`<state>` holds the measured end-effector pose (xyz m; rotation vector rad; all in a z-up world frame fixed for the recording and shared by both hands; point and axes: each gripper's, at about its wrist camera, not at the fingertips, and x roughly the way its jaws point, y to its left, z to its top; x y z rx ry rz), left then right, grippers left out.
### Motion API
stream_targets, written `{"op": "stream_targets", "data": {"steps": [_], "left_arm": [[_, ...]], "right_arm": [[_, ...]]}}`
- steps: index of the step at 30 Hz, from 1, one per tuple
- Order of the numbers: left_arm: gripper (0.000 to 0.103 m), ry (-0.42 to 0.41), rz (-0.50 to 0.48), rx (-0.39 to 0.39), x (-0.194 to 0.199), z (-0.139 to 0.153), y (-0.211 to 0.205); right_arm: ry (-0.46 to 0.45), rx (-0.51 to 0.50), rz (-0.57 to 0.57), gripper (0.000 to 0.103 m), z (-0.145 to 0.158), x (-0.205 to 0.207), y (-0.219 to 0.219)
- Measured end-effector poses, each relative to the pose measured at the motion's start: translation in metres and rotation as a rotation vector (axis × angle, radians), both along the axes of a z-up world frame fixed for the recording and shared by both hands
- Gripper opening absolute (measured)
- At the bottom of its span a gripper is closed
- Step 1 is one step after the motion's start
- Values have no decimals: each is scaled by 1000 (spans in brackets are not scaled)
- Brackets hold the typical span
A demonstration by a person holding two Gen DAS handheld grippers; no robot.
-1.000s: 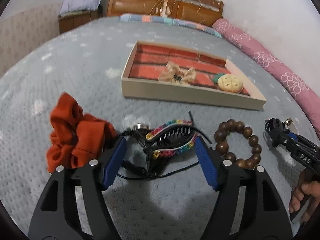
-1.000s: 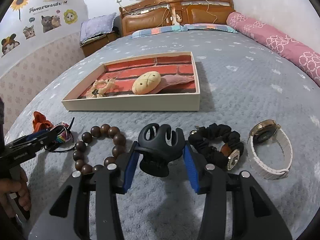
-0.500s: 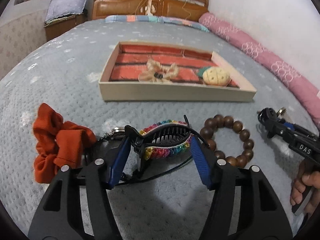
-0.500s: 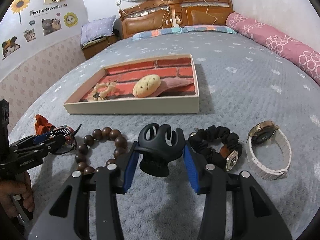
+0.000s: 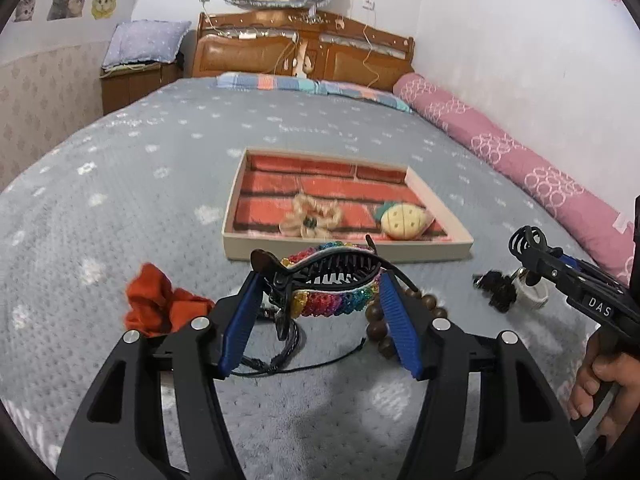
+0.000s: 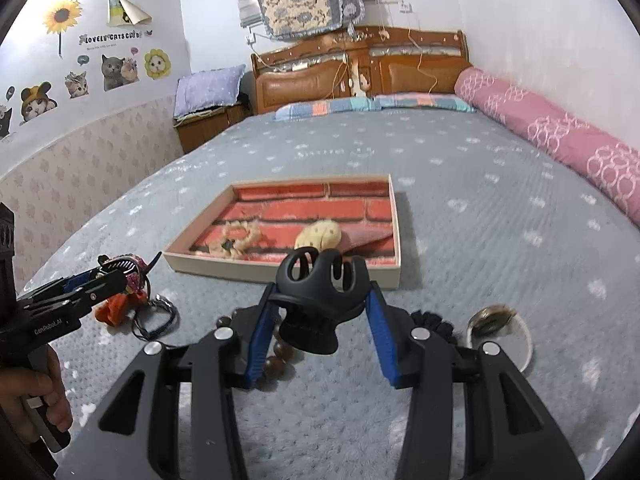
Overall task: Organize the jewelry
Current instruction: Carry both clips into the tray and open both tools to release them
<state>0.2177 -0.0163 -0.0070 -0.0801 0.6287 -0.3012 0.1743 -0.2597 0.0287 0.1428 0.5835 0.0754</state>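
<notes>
My left gripper (image 5: 318, 298) is shut on a rainbow banana hair clip (image 5: 328, 280) with black teeth and holds it above the bed. My right gripper (image 6: 320, 308) is shut on a black claw hair clip (image 6: 320, 292), also lifted. The brick-patterned tray (image 5: 344, 250) lies ahead, holding a beige bow (image 5: 312, 220) and a yellow plush clip (image 5: 402, 222). On the blanket lie an orange scrunchie (image 5: 160, 306), a wooden bead bracelet (image 5: 380, 320), a black cord bracelet (image 6: 158, 322), a black scrunchie (image 5: 496, 286) and a white watch (image 6: 500, 328).
The grey bedspread (image 5: 120, 184) carries everything. A pink bolster (image 5: 520, 160) runs along the right wall. The wooden headboard (image 5: 304, 52) and a nightstand with a pillow (image 5: 140, 68) stand at the back. Each gripper shows in the other's view.
Both grippers have risen from the blanket with their clips and tilted up toward the tray. The items on the blanket stayed where they were.
</notes>
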Motion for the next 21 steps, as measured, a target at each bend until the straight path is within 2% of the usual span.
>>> {"op": "stream_targets", "data": {"steps": [7,15,16,17,21], "left_arm": [[57,-49,5,10,6,32,-2],[57,-47,20,3,68,41,-11],[42,-44,24,1,76,41,-12],[22,-35,22,10,88,40,-14],[24,-6,40,25,128,25,-19]], "right_arm": [[-40,-23,-6,44,37,7,2],[-40,-21,-12,44,52,61,-1],[-35,-17,-16,44,52,72,-2],[-34,-17,-17,44,51,82,-3],[-11,-20,-8,44,40,119,-5]]}}
